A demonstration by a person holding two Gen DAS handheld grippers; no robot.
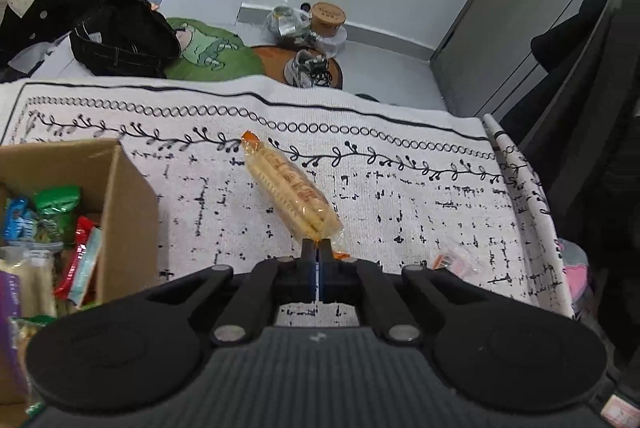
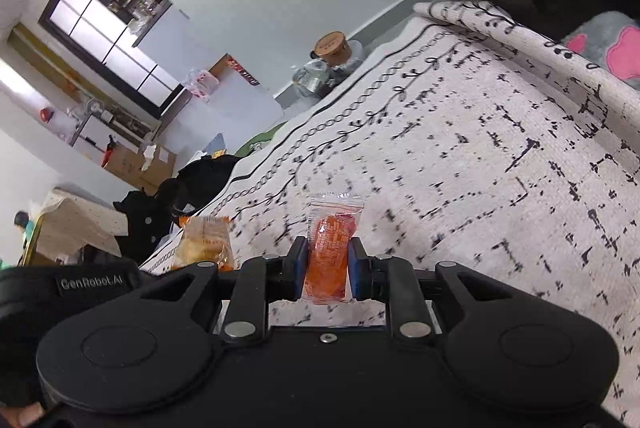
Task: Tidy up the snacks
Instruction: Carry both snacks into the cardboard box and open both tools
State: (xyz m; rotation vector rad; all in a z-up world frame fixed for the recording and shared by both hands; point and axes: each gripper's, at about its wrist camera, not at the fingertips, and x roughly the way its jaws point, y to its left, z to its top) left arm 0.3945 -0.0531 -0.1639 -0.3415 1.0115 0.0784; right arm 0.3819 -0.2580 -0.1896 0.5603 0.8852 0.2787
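My left gripper [image 1: 319, 248] is shut on the near sealed end of a long yellow biscuit packet [image 1: 292, 190], which stretches away over the patterned white cloth [image 1: 400, 196]. A cardboard box [image 1: 128, 196] with several snack packs [image 1: 48, 224] stands at the left. My right gripper [image 2: 327, 256] is shut on a small orange snack packet [image 2: 330, 248], held above the cloth [image 2: 480, 168]. The yellow packet [image 2: 206, 240] shows to its left in the right wrist view. The orange packet also shows at the lower right in the left wrist view [image 1: 456, 262].
The cloth's far edge drops to a floor with black clothes [image 1: 116, 32], a green mat [image 1: 212, 52], a shoe [image 1: 308, 68] and a wooden-lidded jar [image 1: 328, 16]. A rolled cloth edge [image 1: 528, 196] and dark furniture lie on the right. A pink-and-grey plush [image 2: 608, 44] sits beyond.
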